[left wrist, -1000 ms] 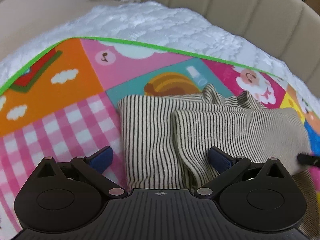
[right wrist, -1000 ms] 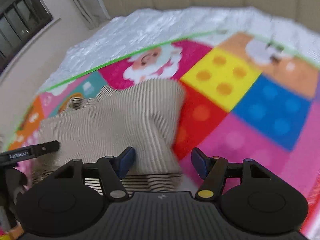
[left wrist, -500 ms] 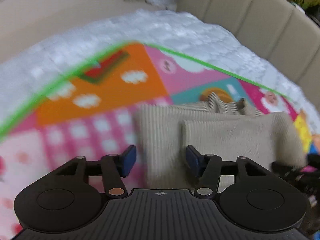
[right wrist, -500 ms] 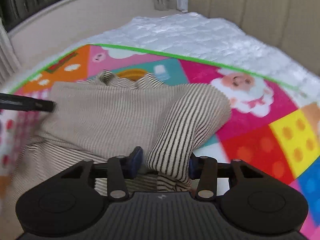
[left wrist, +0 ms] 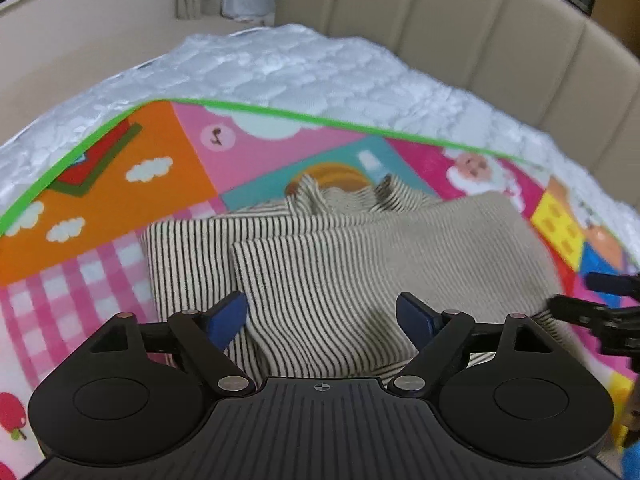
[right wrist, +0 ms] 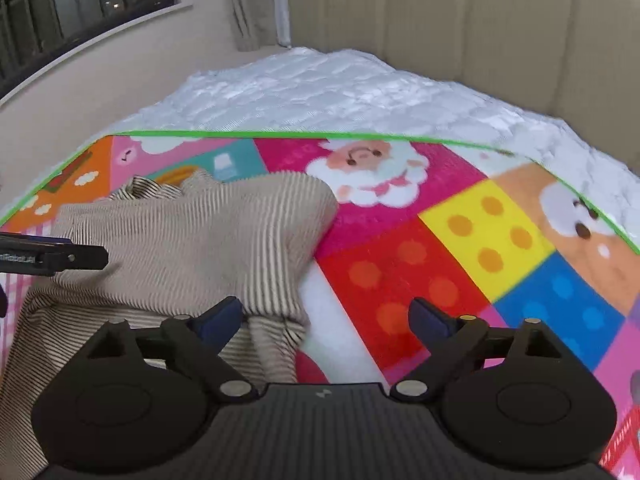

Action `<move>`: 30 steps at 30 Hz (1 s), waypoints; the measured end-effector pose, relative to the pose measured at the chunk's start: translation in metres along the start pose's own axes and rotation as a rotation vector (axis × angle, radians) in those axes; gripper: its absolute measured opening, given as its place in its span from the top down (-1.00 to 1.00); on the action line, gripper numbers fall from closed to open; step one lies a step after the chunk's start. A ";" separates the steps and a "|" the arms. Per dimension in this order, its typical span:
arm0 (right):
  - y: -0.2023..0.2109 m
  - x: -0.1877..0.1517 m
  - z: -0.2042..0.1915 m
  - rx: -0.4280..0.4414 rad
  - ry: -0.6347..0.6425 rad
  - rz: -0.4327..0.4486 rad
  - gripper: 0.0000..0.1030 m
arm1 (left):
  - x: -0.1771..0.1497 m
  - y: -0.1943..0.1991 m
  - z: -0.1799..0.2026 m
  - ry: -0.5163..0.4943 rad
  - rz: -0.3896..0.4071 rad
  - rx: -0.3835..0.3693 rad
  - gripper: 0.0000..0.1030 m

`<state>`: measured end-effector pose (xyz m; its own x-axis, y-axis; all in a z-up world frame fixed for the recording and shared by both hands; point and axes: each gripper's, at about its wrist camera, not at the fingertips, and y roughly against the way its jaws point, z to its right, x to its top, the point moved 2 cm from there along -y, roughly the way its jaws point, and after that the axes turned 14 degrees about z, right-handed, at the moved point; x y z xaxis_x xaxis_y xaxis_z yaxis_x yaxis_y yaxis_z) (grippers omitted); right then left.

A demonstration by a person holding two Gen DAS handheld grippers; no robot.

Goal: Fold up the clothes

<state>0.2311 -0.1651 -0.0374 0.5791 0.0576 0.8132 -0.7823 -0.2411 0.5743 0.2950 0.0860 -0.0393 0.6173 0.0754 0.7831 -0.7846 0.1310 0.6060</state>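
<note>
- Since half a second ago both claws have spread wide again, empty.
- Top (left wrist: 360, 264) lies part-folded on mat (left wrist: 120, 200), just ahead of left claw (left wrist: 322, 316), ahead-left of right claw (right wrist: 326, 318).
- Long axis runs left-right; left claw is nearer.

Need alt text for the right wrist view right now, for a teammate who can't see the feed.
The open right gripper hovers over the right edge of a partly folded striped top lying on a colourful cartoon play mat. The left gripper's fingers reach in from the left. A white quilt lies beyond.
</note>
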 end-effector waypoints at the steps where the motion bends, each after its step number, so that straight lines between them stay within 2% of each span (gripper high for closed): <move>1: -0.001 -0.003 0.003 -0.009 -0.012 -0.005 -0.86 | -0.002 -0.003 0.000 0.002 -0.006 0.009 -0.63; 3: -0.005 -0.012 0.010 -0.013 -0.066 -0.024 -1.00 | -0.003 -0.006 -0.001 -0.006 -0.006 0.032 -0.47; 7: -0.014 -0.028 0.012 -0.020 -0.104 -0.051 -1.00 | -0.005 -0.005 -0.002 -0.042 0.007 0.064 -0.09; 11: -0.021 -0.032 0.000 -0.060 -0.039 -0.055 -1.00 | -0.004 -0.001 -0.006 -0.040 0.009 0.070 0.24; 14: -0.022 -0.033 0.001 -0.065 -0.048 -0.059 -1.00 | -0.004 0.001 -0.009 -0.038 0.010 0.074 0.37; 21: -0.024 -0.032 0.004 -0.065 -0.064 -0.073 -1.00 | -0.003 0.006 -0.014 -0.034 0.009 0.083 0.43; 23: -0.024 -0.032 0.004 -0.063 -0.061 -0.074 -1.00 | -0.003 0.007 -0.014 -0.041 0.013 0.094 0.67; 26: -0.023 -0.033 0.003 -0.066 -0.051 -0.065 -1.00 | -0.001 0.010 -0.017 -0.022 0.016 0.088 0.78; 30: -0.023 -0.032 0.002 -0.069 -0.046 -0.065 -1.00 | 0.001 0.017 -0.014 -0.046 0.040 0.077 0.81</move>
<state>0.2312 -0.1633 -0.0775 0.6378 0.0262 0.7698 -0.7558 -0.1713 0.6320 0.2834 0.1021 -0.0299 0.5838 0.0335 0.8112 -0.8116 0.0521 0.5819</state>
